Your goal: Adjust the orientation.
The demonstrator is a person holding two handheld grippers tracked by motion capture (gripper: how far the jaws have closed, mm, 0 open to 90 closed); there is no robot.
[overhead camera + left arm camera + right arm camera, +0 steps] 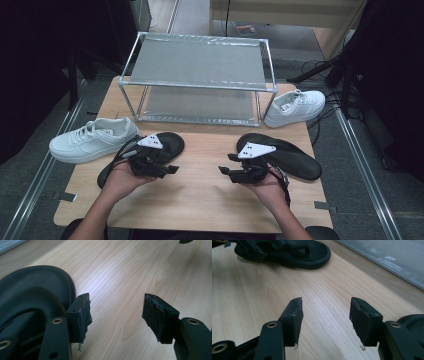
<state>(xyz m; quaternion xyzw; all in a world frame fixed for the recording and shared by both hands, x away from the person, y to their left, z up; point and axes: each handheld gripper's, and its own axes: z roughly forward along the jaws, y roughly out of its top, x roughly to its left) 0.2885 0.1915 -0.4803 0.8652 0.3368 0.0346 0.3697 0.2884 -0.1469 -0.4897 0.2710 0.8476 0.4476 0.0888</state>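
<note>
Black slippers lie just outside each pair of jaws: the left slipper touches the outer side of the left gripper, the right slipper sits just behind the right gripper. Both grippers stand wide open over bare table, holding nothing. Beyond them wait the metal rack and two white sneakers. A risk, as I judge it: closing on the soft, flat sole edge could let a slipper fold or slide out.

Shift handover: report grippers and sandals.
Left gripper and right gripper open, empty. Left sandal, right sandal flat on table, untouched. Nothing between.
</note>
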